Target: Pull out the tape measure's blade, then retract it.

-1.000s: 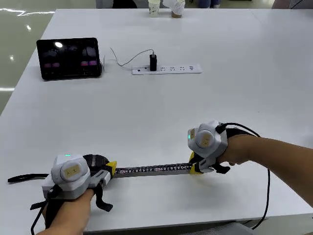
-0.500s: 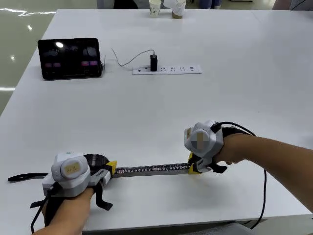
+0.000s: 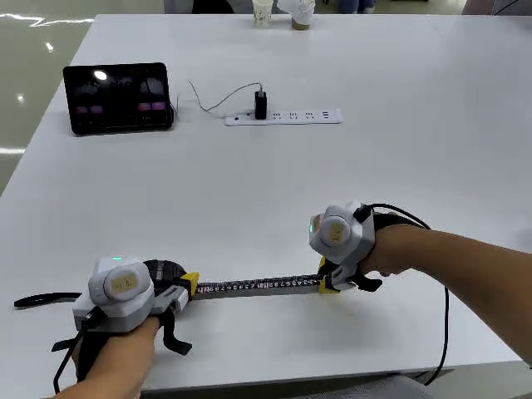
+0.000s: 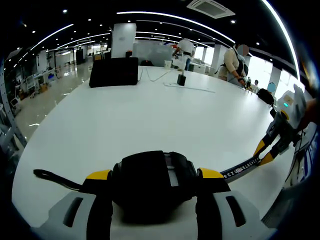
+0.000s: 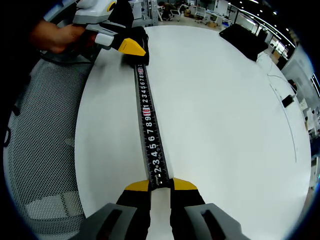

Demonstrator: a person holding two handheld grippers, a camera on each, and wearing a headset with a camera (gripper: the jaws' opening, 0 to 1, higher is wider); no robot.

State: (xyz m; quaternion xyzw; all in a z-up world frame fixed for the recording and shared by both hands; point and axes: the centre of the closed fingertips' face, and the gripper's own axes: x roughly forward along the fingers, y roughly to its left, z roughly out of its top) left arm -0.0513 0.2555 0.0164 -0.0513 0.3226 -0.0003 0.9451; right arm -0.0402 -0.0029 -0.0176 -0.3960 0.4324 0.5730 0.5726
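A black tape measure case [image 4: 152, 177] sits between the yellow-tipped jaws of my left gripper [image 4: 155, 175], which is shut on it near the table's front left [image 3: 170, 278]. Its black blade [image 3: 258, 286] with white numbers runs flat along the table to my right gripper [image 3: 328, 284]. In the right gripper view the blade [image 5: 148, 131] stretches from the case [image 5: 131, 41] down to my right gripper [image 5: 160, 185], shut on the blade's end. A black wrist strap [image 3: 37, 300] trails left from the case.
A dark tablet [image 3: 118, 97] stands at the back left of the white table [image 3: 332, 183]. A white power strip [image 3: 283, 118] with a black plug and cable lies behind the middle. Paper cups [image 3: 263, 13] stand at the far edge. People stand beyond the table.
My right gripper has moved left toward the case with the blade's end, so the exposed blade is shorter. The left gripper and case stay put.
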